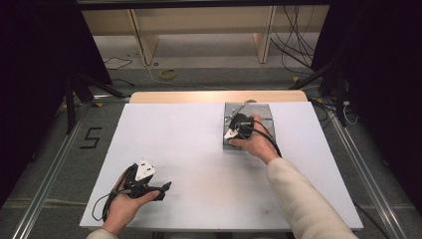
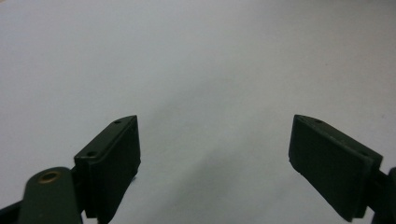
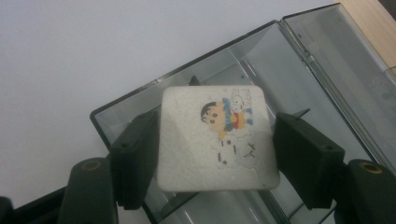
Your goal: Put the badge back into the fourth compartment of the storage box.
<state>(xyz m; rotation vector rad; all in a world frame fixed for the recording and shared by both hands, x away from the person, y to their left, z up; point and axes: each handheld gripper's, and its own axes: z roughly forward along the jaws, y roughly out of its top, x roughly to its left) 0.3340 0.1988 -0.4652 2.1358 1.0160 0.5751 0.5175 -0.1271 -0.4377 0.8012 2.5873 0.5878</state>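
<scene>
A white square block (image 3: 196,149) with a cartoon picture on its face sits between the jaws of my right gripper (image 3: 215,128), whose pads press on its left and right sides. It hangs just over a clear grey plastic box (image 3: 299,70) whose lid (image 3: 345,56) lies open. In the high view the right gripper (image 1: 238,127) is over that box (image 1: 263,119) at the table's back right. Near the front left, my left gripper (image 1: 164,190) rests low over the white table. Its jaws stand wide apart with nothing between them (image 2: 215,149).
A white sheet (image 1: 199,164) covers the table, with a strip of bare wood (image 1: 199,97) along the far edge. Cables trail from both grippers. Beyond the table are a floor with loose cables and wooden shelf legs.
</scene>
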